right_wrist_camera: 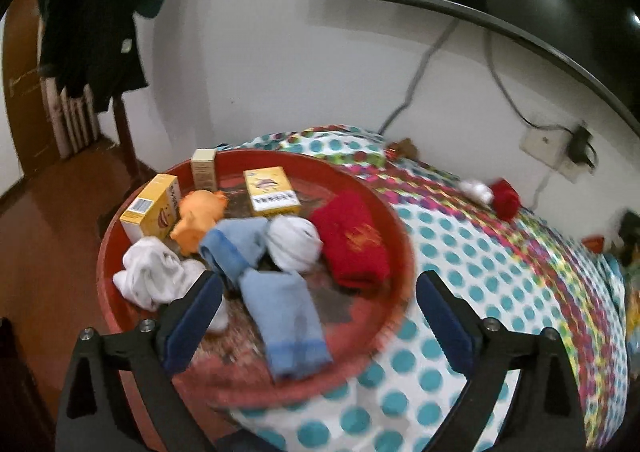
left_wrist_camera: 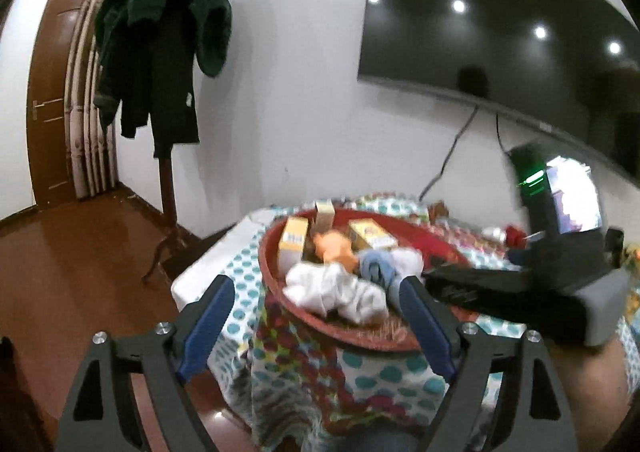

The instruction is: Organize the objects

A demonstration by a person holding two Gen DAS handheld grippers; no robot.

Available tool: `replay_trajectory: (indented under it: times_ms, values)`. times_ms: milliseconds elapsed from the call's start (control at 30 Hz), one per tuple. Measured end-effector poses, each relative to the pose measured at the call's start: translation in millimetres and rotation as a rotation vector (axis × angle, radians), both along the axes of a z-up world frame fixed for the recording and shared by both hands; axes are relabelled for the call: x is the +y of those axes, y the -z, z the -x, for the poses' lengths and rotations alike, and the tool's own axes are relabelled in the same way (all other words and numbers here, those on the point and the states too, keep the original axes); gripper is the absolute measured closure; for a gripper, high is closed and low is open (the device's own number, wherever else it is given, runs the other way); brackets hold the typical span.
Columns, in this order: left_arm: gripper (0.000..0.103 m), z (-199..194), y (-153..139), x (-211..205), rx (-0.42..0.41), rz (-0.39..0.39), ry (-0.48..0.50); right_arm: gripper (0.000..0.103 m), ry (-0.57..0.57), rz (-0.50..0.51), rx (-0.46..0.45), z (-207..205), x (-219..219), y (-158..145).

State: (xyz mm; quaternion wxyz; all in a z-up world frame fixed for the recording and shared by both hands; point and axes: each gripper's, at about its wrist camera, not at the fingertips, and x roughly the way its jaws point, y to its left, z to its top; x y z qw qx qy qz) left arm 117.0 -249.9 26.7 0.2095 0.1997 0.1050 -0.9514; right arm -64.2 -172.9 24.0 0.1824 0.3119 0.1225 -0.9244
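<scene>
1. Now the right gripper (right_wrist_camera: 320,316) gapes wide and empty, a light blue sock (right_wrist_camera: 276,300) lying between its fingers on the red tray (right_wrist_camera: 400,252).
2. Likewise the left gripper (left_wrist_camera: 316,316) stands wide, holding nothing, white socks (left_wrist_camera: 336,292) ahead between its fingers.

Both claws (left_wrist_camera: 316,292) (right_wrist_camera: 318,302): blk frames, blue pads, silver screws.

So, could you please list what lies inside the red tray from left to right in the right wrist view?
White sock → yellow box → orange toy → blue sock → red cloth.
</scene>
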Motion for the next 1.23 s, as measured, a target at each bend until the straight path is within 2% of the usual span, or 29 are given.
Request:
replay_trajectory:
  times_ms: [133, 267, 467, 633, 767, 867, 1233]
  values:
    - [0.015, 9, 11, 14, -0.042, -0.012, 0.063, 0.004, 0.05, 0.048, -0.009, -17, 31, -2]
    - [0.015, 10, 11, 27, -0.037, 0.036, 0.082, 0.004, 0.069, 0.066, -0.002, -35, 51, -5]
    - [0.015, 14, 15, 28, -0.055, 0.043, 0.054, 0.003, 0.059, 0.118, 0.01, -58, 71, -13]
    - [0.015, 14, 13, 35, -0.049, 0.092, 0.039, 0.003, 0.04, 0.129, 0.026, -68, 74, -18]
    - [0.015, 9, 9, 44, -0.011, 0.129, 0.057, 0.003, 0.044, 0.138, 0.015, -69, 74, -19]
    - [0.014, 6, 10, 48, 0.006, 0.164, 0.021, 0.003, 0.045, 0.138, 0.011, -69, 74, -18]
    - [0.014, 6, 12, 44, 0.013, 0.157, 0.008, 0.003, 0.045, 0.144, -0.002, -65, 76, -14]
